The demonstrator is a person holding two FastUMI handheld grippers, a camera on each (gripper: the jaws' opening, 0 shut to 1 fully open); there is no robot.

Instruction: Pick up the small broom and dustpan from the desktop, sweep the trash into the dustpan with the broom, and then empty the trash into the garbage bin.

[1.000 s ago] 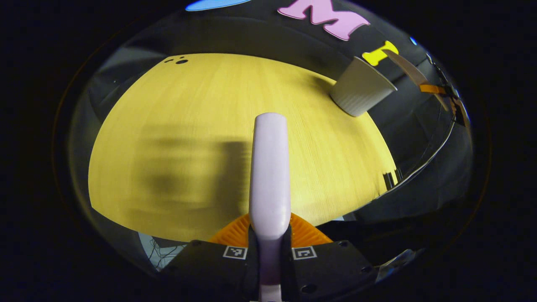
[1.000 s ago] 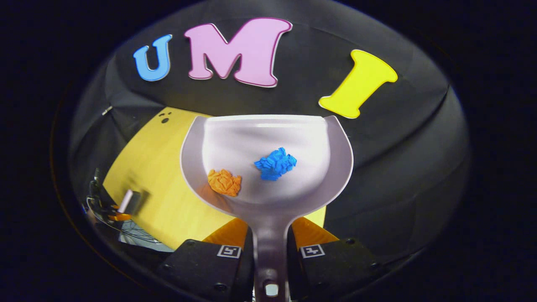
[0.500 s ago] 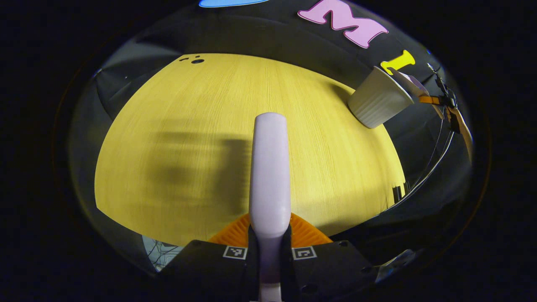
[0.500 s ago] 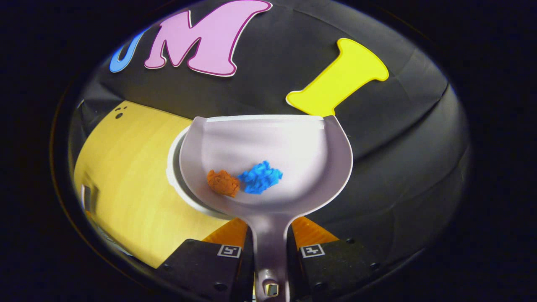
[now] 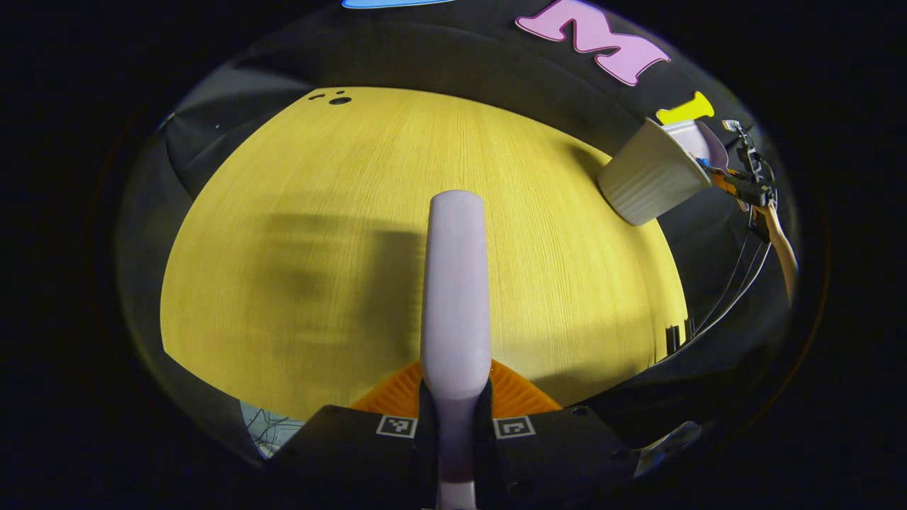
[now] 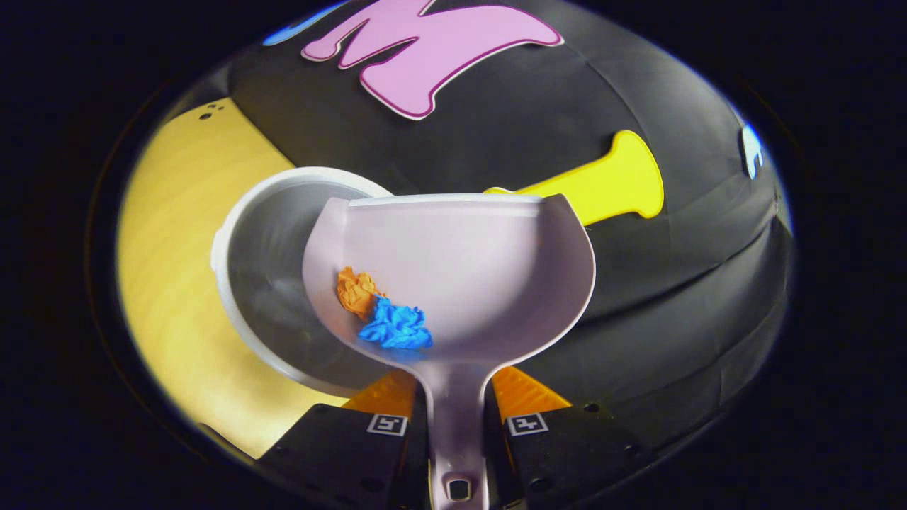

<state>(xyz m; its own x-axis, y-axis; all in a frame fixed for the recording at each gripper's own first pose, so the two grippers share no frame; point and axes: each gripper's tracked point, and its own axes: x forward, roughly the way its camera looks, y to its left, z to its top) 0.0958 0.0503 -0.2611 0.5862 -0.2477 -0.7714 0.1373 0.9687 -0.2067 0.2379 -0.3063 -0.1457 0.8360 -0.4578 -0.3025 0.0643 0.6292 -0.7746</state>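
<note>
Left claw (image 5: 455,418): pinching the handle of the small broom (image 5: 455,283), one finger pressed to each side; the handle runs straight ahead along the claw's own axis, held over the bare yellow table (image 5: 319,234).
Broom head: hidden from the left gripper view, so its bristles cannot be judged.
Garbage bin (image 6: 273,283): a pale ribbed tub standing at the table's far right edge in the left gripper view; in the right gripper view its open mouth lies just left of and below the pan.
Right claw (image 6: 457,425): pressed shut on the dustpan (image 6: 482,269) handle, pan pointing forward.
Trash: an orange wad (image 6: 356,290) and a blue wad (image 6: 395,327), touching each other, lying against the pan's left wall close to the handle.
Key relation: the bin opening sits to the pan's left, and the pan's left rim overlaps it; the pan looks rolled that way, though the fisheye bend makes the tilt hard to gauge.
Step in hand: probably the emptying; both wads are still in the pan.
Next move needs: more roll to the left, keeping the low rim over the mouth.
Risk: a wad could slip past the bin's near rim.
</note>
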